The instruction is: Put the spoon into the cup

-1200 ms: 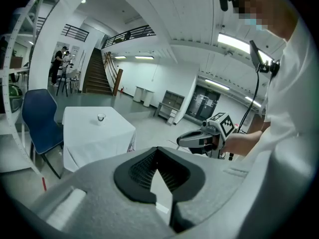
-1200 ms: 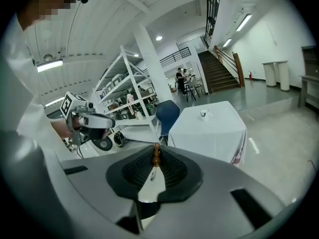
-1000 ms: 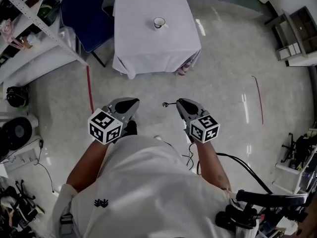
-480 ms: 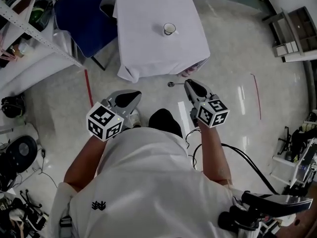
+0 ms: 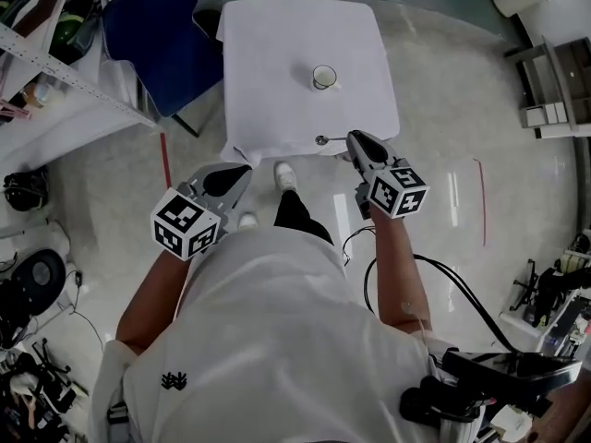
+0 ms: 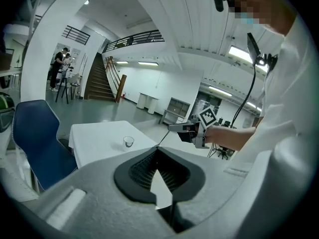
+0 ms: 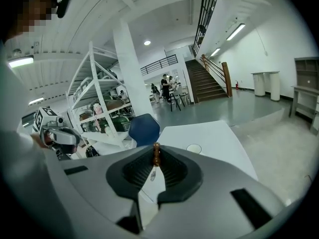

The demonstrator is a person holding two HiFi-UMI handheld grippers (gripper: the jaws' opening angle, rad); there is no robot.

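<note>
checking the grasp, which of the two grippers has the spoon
The right gripper: its jaws are shut on the spoon, by its handle; the left gripper has nothing between its jaws.

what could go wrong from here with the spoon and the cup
1. The right gripper pinches the spoon only near its handle end, at the jaw tips, so it may swivel or slip out.
2. The cup is small and stands loose on the table; a spoon coming in off-centre could knock it over.
3. The cloth hangs at the near edge, where the spoon might snag.
</note>
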